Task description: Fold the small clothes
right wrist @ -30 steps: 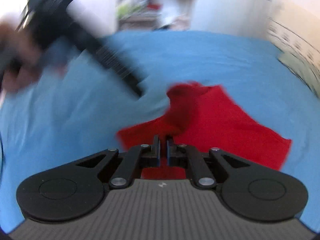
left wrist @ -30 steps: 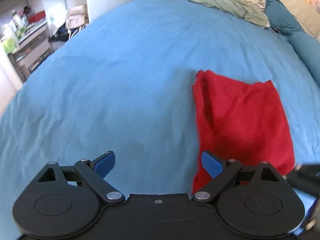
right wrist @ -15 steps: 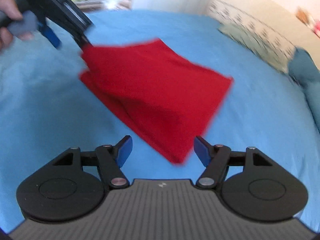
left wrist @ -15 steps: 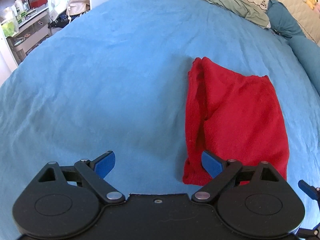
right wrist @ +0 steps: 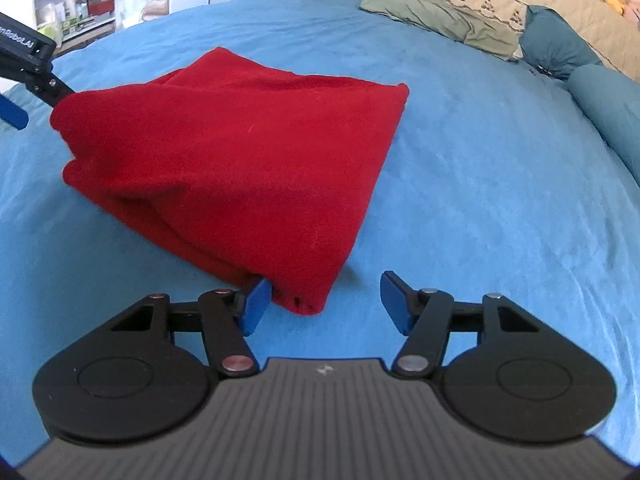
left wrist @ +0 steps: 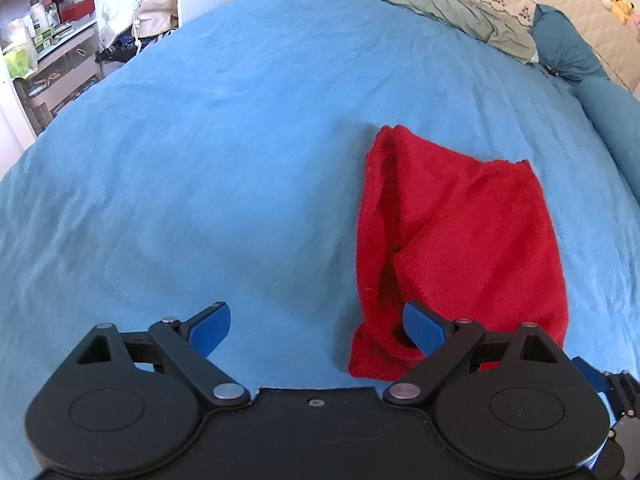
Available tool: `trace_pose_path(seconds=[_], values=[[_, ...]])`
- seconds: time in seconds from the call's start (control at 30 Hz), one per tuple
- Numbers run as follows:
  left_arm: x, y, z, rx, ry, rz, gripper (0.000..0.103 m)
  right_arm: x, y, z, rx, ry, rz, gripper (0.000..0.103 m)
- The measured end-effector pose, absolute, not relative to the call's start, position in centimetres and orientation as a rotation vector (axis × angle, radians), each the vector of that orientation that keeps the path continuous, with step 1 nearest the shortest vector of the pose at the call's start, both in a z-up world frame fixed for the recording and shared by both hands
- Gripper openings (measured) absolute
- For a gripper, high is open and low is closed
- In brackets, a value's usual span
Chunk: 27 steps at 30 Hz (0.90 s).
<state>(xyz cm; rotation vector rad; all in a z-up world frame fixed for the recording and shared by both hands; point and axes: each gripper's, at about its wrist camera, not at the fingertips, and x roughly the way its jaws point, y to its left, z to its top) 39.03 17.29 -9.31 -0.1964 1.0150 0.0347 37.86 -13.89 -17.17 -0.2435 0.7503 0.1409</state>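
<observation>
Although the red cloth already lies doubled over on the blue bed, seemingly with tidying left, both claws stand spread and pinch nothing, the right claw, jaws just closing slightly, straddling its near corner, whose underside folds stay hidden, the left claw beside it.

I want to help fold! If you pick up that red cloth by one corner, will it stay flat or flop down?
Probably flop: the red cloth already sags in soft folds on the blue bedsheet. It looks fuzzy, so likely grippy, not slippery. Probably light, too.
</observation>
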Motion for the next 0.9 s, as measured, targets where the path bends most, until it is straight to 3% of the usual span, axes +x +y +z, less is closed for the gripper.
trace_pose_path(seconds=[0.1,0.17,0.2,0.23,0.6,0.7,0.9], values=[[39.1,17.1,-9.0,-0.2,1.008,0.036,0.095,38.1,-14.3,-16.3,-0.191,0.729,0.131,0.061],[39.2,17.0,-8.7,-0.205,1.0,0.037,0.095,37.9,-15.0,-15.2,-0.129,0.71,0.126,0.056],[39.3,17.0,-8.6,-0.21,0.995,0.036,0.095,37.8,-15.2,-14.7,-0.125,0.699,0.119,0.048],[39.3,17.0,-8.5,-0.214,0.991,0.034,0.096,37.7,-15.5,-14.3,-0.12,0.694,0.111,0.033],[39.8,16.0,-8.3,-0.203,0.981,0.009,0.096,38.5,-15.3,-15.8,-0.161,0.775,0.213,0.035],[39.5,15.7,-7.8,-0.196,0.954,-0.012,0.095,38.4,-15.5,-15.5,-0.138,0.774,0.196,0.021],[39.0,14.8,-7.3,-0.141,0.925,-0.036,0.096,36.9,-17.7,-15.3,-0.062,0.81,0.173,0.02]])
